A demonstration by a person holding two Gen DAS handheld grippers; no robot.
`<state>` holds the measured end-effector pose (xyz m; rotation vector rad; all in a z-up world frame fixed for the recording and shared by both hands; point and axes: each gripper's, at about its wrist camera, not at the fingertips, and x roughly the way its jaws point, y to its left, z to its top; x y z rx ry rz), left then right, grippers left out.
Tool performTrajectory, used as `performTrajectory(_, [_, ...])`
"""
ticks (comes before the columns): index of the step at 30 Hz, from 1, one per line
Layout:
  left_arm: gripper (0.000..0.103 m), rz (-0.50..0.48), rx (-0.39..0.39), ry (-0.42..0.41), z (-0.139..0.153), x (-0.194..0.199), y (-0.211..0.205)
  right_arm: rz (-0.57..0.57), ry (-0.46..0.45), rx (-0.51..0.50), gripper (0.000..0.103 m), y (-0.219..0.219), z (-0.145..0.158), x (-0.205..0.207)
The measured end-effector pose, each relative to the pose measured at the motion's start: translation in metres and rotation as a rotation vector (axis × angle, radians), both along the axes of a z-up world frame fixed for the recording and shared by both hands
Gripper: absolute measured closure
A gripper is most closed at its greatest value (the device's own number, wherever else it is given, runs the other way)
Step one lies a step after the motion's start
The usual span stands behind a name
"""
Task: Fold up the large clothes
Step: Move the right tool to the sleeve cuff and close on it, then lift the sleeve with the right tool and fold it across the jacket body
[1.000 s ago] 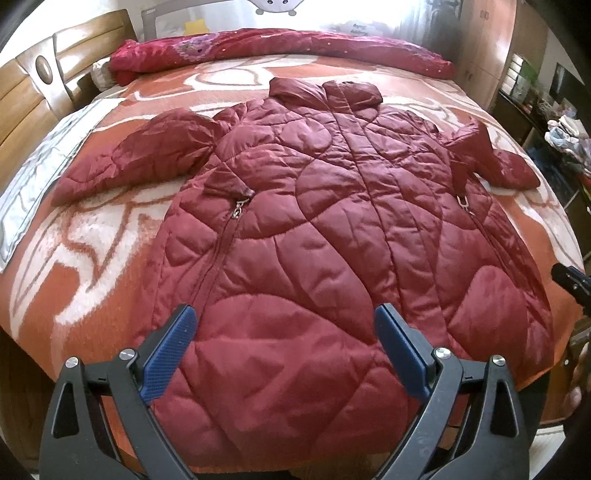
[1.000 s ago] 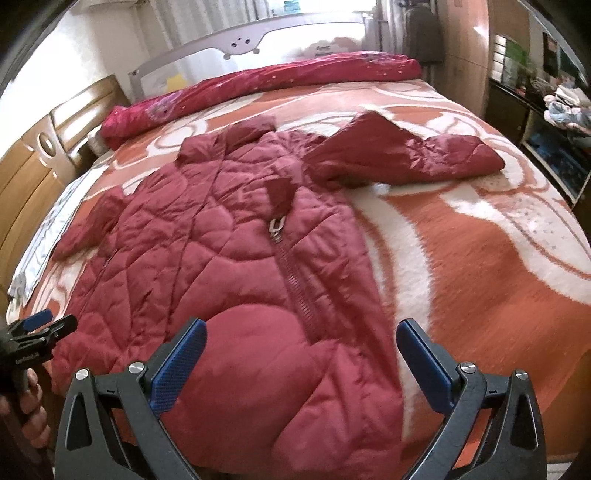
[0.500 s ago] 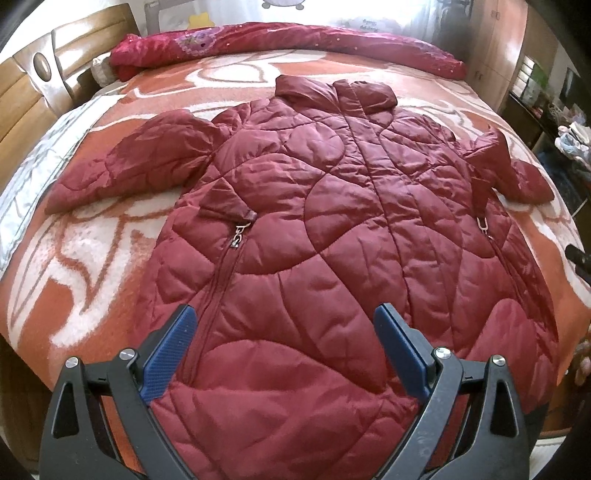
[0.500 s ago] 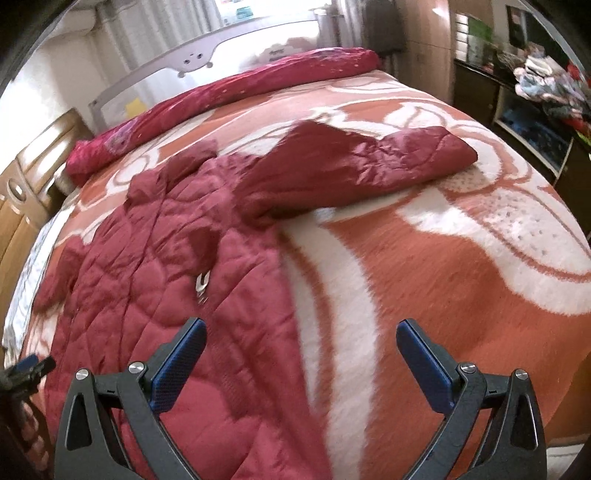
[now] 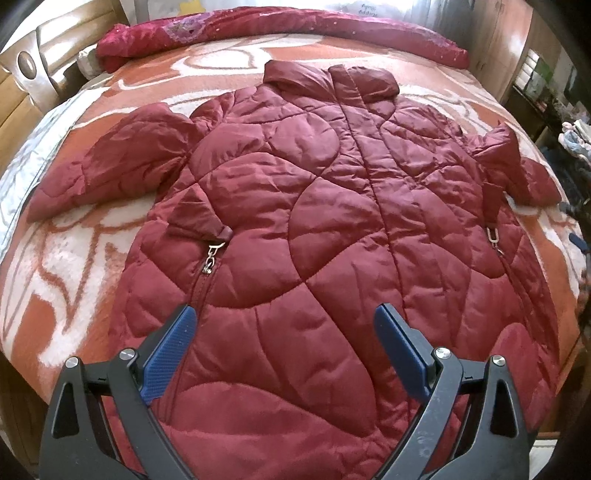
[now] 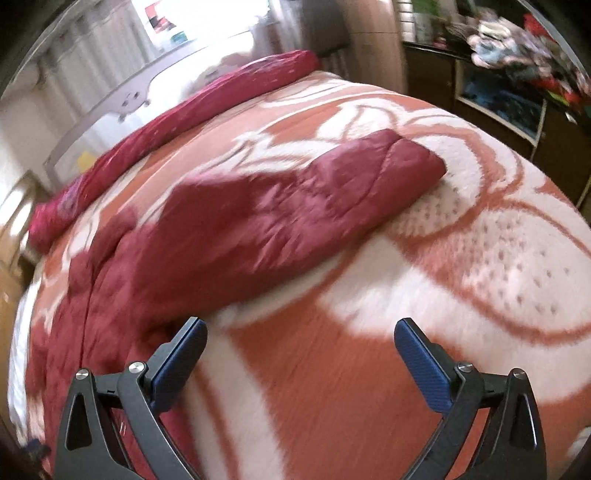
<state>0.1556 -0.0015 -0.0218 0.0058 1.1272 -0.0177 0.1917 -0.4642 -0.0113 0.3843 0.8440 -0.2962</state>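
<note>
A quilted maroon jacket [image 5: 314, 229] lies spread flat, front up, on the orange-and-white bed blanket [image 6: 369, 369], the left gripper [image 5: 284, 332] hovering jaws apart over its hem while the right gripper [image 6: 301, 347], also apart, hangs near what seems, through blur, its outstretched sleeve [image 6: 295, 199].

Quilted jackets [image 5: 314, 229]: one
Sleeves [image 5: 110, 166]: two
Zipper pulls [image 5: 210, 258]: two
Grippers [image 5: 284, 354]: two
Rolled red quilts [image 5: 280, 29]: one
</note>
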Motion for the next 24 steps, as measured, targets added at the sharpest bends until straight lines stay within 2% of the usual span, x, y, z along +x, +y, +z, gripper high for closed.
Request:
performTrajectory(3, [0.005, 0.006, 0.000, 0.017, -0.007, 0.009, -0.001, -0.091, -0.013, 0.025, 0.012, -0.034, -0.008, 0.017])
performTrajectory(5, [0.005, 0.007, -0.001, 0.031, -0.011, 0.013, -0.002, -0.145, -0.019, 0.020, 0.013, -0.053, -0.014, 0.028])
performTrajectory(15, [0.005, -0.016, 0.003, 0.087, -0.029, 0.030, -0.020, -0.256, -0.093, 0.144, 0.024, -0.116, -0.046, 0.066])
performTrajectory(17, [0.005, -0.022, 0.001, 0.088, -0.030, 0.032, -0.024, -0.261, -0.122, 0.171, 0.035, -0.122, -0.049, 0.070])
performTrajectory(18, [0.005, -0.024, -0.002, 0.087, -0.030, 0.033, -0.026, -0.266, -0.116, 0.168, 0.056, -0.123, -0.050, 0.074])
performTrajectory(19, [0.005, -0.028, -0.007, 0.088, -0.030, 0.033, -0.027, -0.266, -0.107, 0.166, 0.072, -0.123, -0.050, 0.075])
performTrajectory(22, [0.005, -0.036, -0.005, 0.081, -0.028, 0.034, -0.029, -0.243, -0.119, 0.158, 0.091, -0.115, -0.043, 0.075])
performTrajectory(24, [0.005, -0.036, -0.005, 0.073, -0.025, 0.034, -0.028, -0.212, -0.140, 0.141, 0.094, -0.105, -0.034, 0.074])
